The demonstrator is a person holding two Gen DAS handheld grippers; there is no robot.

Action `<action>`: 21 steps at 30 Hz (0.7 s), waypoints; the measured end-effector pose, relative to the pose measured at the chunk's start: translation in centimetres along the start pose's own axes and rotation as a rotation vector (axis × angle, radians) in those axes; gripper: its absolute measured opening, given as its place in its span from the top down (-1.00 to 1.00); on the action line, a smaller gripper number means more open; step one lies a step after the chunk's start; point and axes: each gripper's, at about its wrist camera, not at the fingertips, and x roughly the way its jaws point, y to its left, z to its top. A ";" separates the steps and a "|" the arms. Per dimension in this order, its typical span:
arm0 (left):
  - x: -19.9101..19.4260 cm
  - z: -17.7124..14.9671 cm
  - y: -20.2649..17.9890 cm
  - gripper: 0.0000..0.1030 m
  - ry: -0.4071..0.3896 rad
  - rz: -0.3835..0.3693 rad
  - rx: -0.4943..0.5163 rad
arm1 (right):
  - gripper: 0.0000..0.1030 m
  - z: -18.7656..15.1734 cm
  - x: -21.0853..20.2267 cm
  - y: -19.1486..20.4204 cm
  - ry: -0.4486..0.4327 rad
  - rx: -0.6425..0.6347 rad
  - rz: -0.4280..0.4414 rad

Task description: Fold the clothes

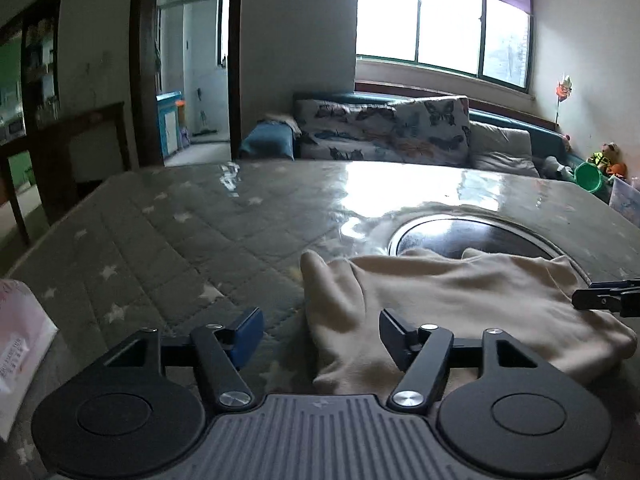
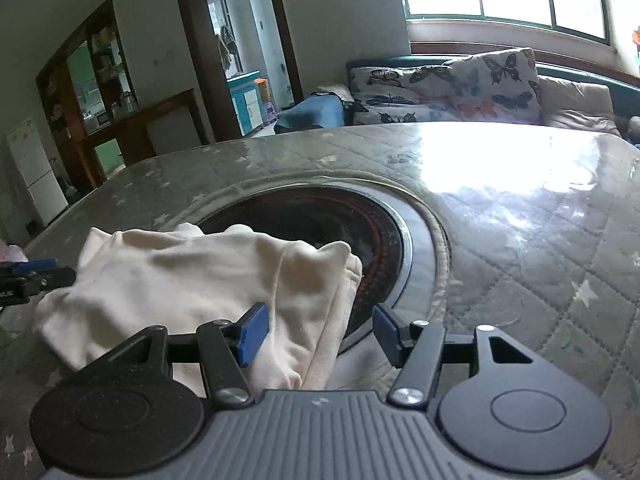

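A cream garment (image 1: 460, 300) lies folded in a loose bundle on the quilted table cover, partly over the round burner. It also shows in the right wrist view (image 2: 192, 280). My left gripper (image 1: 320, 336) is open, its jaws standing either side of the garment's left edge, holding nothing. My right gripper (image 2: 318, 332) is open at the garment's right edge, with one blue pad over the cloth. The right gripper's tips show at the right of the left wrist view (image 1: 600, 300); the left gripper's tips show at the left of the right wrist view (image 2: 28, 276).
A round black burner with a metal rim (image 2: 416, 232) is set into the table. The grey star-patterned cover (image 1: 180, 240) has a glossy clear sheet over it. A white and pink packet (image 1: 20, 344) lies at the left edge. A sofa with butterfly cushions (image 1: 384, 132) stands behind the table.
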 end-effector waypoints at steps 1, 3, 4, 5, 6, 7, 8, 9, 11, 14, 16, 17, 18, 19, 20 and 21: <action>0.4 0.1 0.1 -0.35 0.015 -0.007 -0.007 | -0.15 0.0 0.1 0.0 0.000 -0.001 0.003; 0.9 0.0 0.2 -0.35 0.039 -0.017 -0.018 | -0.15 0.1 0.5 0.0 -0.001 -0.006 0.005; 1.0 -0.2 0.3 -0.35 0.050 -0.021 -0.024 | -0.15 0.0 0.5 0.1 0.000 -0.008 0.006; 1.3 -0.2 0.5 -0.35 0.063 -0.028 -0.034 | -0.15 0.0 0.6 0.1 0.000 -0.009 0.007; 1.5 -0.2 0.7 -0.35 0.076 -0.039 -0.046 | -0.15 -0.1 0.7 0.0 -0.001 -0.005 0.009; 1.7 -0.2 0.9 -0.35 0.084 -0.048 -0.053 | -0.15 -0.1 0.8 0.0 -0.001 -0.001 0.011; 1.8 -0.2 1.0 -0.35 0.088 -0.056 -0.055 | -0.15 -0.1 0.8 0.0 -0.004 0.003 0.014; 1.8 -0.2 1.1 -0.35 0.091 -0.061 -0.054 | -0.14 -0.1 0.8 0.0 -0.007 0.007 0.016; 1.8 -0.1 0.8 -0.32 0.097 -0.072 -0.051 | -0.04 -0.1 0.8 0.2 -0.007 0.013 0.034; 1.9 0.1 0.7 -0.13 0.107 -0.091 -0.054 | 0.32 0.0 1.1 0.3 0.002 0.037 0.057; 2.0 0.3 0.7 0.16 0.113 -0.104 -0.068 | 0.56 -0.1 1.1 0.2 0.002 0.071 0.070; 2.0 0.4 0.8 0.36 0.118 -0.111 -0.081 | 0.61 -0.2 1.2 0.1 0.001 0.093 0.079; 2.0 0.5 0.9 0.44 0.121 -0.117 -0.096 | 0.66 -0.3 1.1 0.1 -0.002 0.102 0.079; 2.0 0.6 1.0 0.60 0.124 -0.121 -0.111 | 0.68 -0.4 1.0 0.1 -0.011 0.109 0.078; 1.9 0.8 1.0 0.67 0.124 -0.123 -0.118 | 0.70 -0.4 0.8 0.1 -0.019 0.113 0.078; 1.7 1.0 0.8 0.68 0.118 -0.123 -0.115 | 0.71 -0.4 0.4 0.1 -0.035 0.114 0.076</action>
